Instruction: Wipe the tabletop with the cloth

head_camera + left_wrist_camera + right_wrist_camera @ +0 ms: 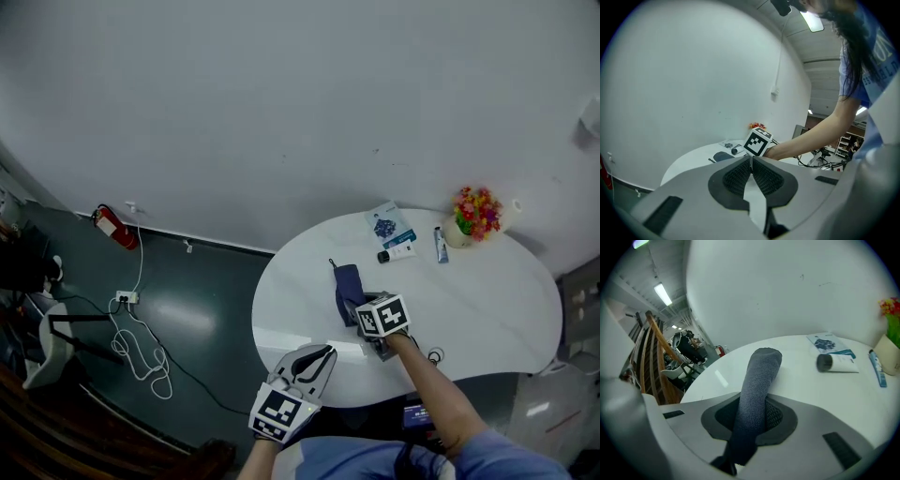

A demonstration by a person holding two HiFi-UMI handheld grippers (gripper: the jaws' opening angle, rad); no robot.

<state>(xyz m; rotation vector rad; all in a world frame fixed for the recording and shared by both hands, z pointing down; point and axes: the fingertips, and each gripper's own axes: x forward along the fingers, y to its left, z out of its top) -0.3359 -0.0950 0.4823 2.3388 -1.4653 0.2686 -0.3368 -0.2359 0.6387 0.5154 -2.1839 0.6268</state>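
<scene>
On the smooth, white, rounded bench [487, 300], the head view shows one dark blue cloth [348, 284] left of centre at the right tool [359, 309]. At the far side lie one booklet [388, 224], two tubes [398, 252] and one pot of flowers [473, 217]. The left gripper view shows the left tool [751, 161] with its ribbed pads pressed together, empty. The right gripper view shows the right tool clamped on the knitted cloth, whose far end rests on the bench.
</scene>
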